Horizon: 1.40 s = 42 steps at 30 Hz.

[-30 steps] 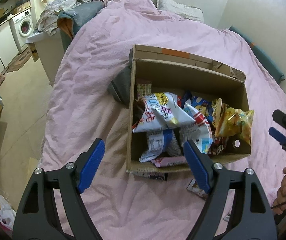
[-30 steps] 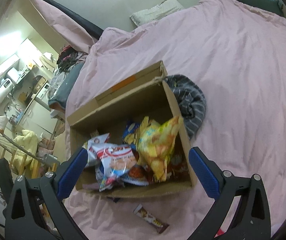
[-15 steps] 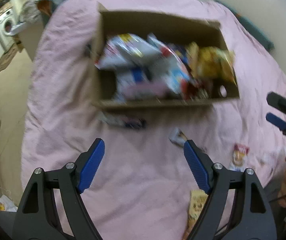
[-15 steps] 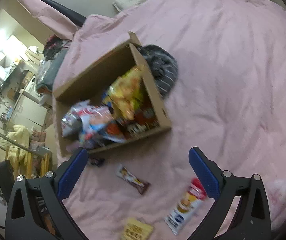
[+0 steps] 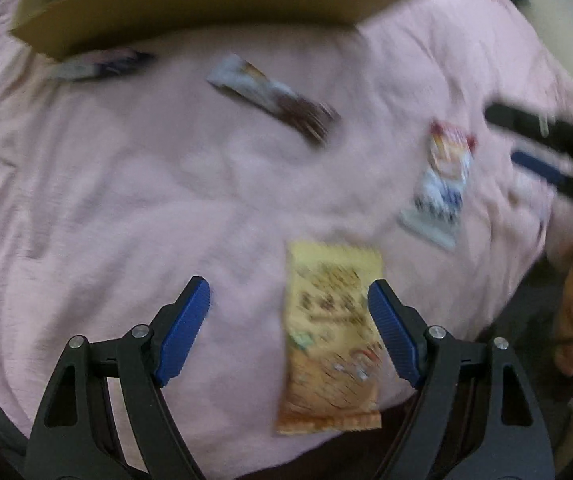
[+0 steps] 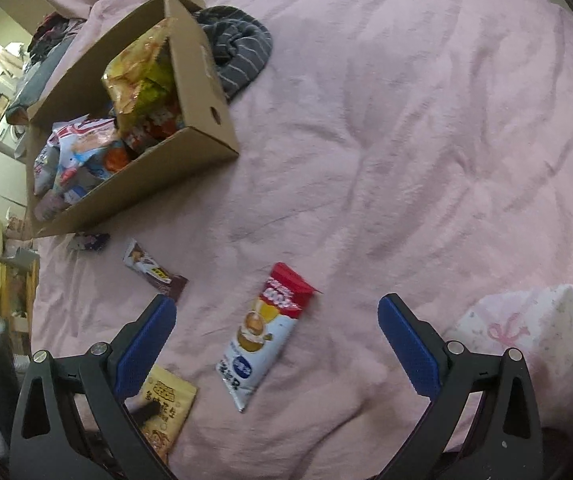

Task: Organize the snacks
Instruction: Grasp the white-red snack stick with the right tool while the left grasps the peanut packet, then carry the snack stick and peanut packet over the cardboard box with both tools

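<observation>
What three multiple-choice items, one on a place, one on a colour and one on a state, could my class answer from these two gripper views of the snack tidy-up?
1. Where does the yellow snack packet lie?
A. inside the cardboard box
B. on the pink blanket, near the left gripper's right-hand pad
C. on the floor

2. What colour is the top end of the long white packet?
A. red
B. green
C. black

3. What state is the right gripper in?
A. shut on a packet
B. shut and holding nothing
C. open, holding nothing

Answers:
1 B: the packet rests flat on the pink blanket beside the left gripper, outside the cardboard box.
2 A: its upper end is red above the white body.
3 C: its pads stand wide apart, with the long packet lying loose on the blanket between them.
</observation>
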Tool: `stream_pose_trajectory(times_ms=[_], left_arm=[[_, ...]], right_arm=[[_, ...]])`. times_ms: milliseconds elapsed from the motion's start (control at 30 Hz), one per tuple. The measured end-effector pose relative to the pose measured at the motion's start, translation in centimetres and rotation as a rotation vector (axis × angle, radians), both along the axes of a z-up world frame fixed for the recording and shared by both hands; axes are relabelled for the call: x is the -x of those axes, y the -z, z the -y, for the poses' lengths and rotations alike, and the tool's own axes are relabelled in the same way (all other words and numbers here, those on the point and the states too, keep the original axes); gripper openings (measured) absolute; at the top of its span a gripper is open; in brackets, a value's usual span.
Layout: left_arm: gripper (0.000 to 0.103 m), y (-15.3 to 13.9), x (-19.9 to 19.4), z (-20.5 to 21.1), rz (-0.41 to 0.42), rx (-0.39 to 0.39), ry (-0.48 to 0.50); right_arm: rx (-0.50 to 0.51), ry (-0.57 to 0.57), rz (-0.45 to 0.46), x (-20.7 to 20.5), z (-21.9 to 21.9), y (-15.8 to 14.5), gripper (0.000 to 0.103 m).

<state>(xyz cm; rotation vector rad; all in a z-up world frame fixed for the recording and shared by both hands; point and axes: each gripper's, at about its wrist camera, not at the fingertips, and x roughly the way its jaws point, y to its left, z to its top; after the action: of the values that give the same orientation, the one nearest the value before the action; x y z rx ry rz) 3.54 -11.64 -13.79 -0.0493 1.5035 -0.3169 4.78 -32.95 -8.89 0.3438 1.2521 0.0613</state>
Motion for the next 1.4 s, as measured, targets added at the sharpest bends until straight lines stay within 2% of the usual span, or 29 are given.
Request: stream_pose_trajectory(times_ms=[133, 233, 267, 333, 367, 500, 600, 700, 767, 833, 933, 1033, 1167, 1400], left_arm=[[0.079, 0.9, 1.3, 2.4, -0.031, -0.043, 0.11], [0.077, 0.9, 1.6, 2.5, -0.045, -0.039, 0.121], [0.073, 0.8, 1.7, 2.4, -0.057, -0.039, 0.123], [0.056, 0.6, 2.0, 2.4, -0.062, -0.048, 0.138], [0.051, 0.5, 2.1, 2.3, -0.06, -0.049, 0.143], [0.04, 0.1, 1.7, 1.6, -0.052, -0.038, 0.136], [0.039, -0.5, 1.0, 0.9, -0.017, -0.056, 0.106], [0.039, -1.1, 0.3, 0.0, 0.025, -0.084, 0.056], [0.039, -1.6, -0.3, -0.9, 0.042, -0.083, 0.013], [0.039, -2.2, -0.8, -1.7, 0.072, -0.088, -0.026], [0.039, -2.8, -1.6, -3.1, 0.101, -0.099, -0.096], [0.039, -3.0, -2.2, -5.7, 0.091, -0.088, -0.178], [0.039, -3.1, -2.5, -7.8, 0.109, -0.102, -0.246], [0.038, -4.4, -2.6, -10.7, 0.204, -0.133, -0.312]], right_arm=[[-0.016, 0.013, -0.002, -0.1, 0.2, 0.1, 0.103], [-0.025, 0.0, -0.018, -0.6, -0.3, 0.3, 0.103], [-0.033, -0.004, -0.03, -0.7, -0.4, 0.6, 0.103], [-0.06, -0.011, -0.066, -0.9, -0.8, 1.4, 0.103], [-0.081, -0.012, -0.086, -0.9, -0.9, 1.9, 0.103], [-0.158, -0.026, -0.146, -1.2, -2.0, 3.4, 0.096], [-0.106, -0.061, -0.164, -1.4, -3.2, 4.1, 0.084], [-0.012, -0.091, -0.165, -1.7, -4.2, 4.5, 0.065], [0.021, -0.114, -0.162, -1.9, -4.7, 4.6, 0.059], [0.07, -0.13, -0.146, -2.0, -5.3, 4.4, 0.033], [0.101, -0.145, -0.081, -2.2, -5.6, 3.2, 0.02], [0.107, -0.129, 0.002, -2.2, -5.4, 1.5, 0.017], [0.027, -0.11, 0.092, -2.1, -4.8, -0.3, 0.017], [-0.035, -0.13, 0.104, -2.3, -5.4, -0.8, 0.017]])
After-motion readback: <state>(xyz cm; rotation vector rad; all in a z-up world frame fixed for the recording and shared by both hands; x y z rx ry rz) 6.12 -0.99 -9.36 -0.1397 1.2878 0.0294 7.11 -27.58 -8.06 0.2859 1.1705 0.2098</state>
